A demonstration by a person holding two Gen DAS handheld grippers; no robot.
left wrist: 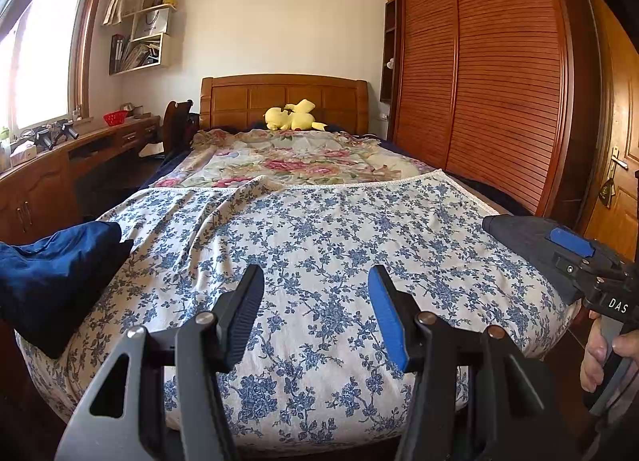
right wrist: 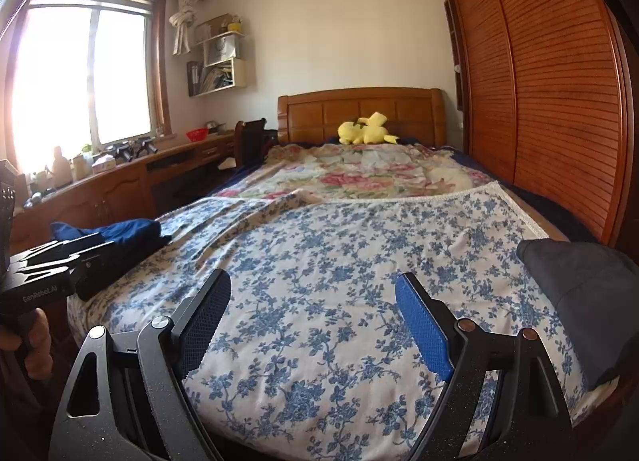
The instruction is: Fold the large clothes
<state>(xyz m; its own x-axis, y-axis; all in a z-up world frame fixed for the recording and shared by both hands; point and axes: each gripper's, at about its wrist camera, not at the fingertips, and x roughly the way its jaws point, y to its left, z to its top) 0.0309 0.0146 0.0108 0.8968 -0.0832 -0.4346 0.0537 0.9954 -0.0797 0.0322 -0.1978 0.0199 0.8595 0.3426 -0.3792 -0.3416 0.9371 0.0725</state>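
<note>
Both the left gripper (left wrist: 315, 293) and right gripper (right wrist: 313, 301) hover spread apart, empty, over the floral sheet (left wrist: 319, 229); navy garment (left wrist: 52, 273) lies far left, dark grey garment (right wrist: 587, 293) far right.

"DAS" on right gripper (left wrist: 567, 257), "GenRobot.AI" on left gripper (right wrist: 60, 257)

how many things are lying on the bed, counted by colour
Blue: 1, the dark blue crumpled garment at the bed's left edge
Grey: 1, the dark grey folded garment at the right edge
Yellow: 1, the yellow plush toy by the headboard
Blue-and-white: 1, the blue-flowered white cloth
Pink floral: 1, the pink-flowered quilt
Total: 5
</note>
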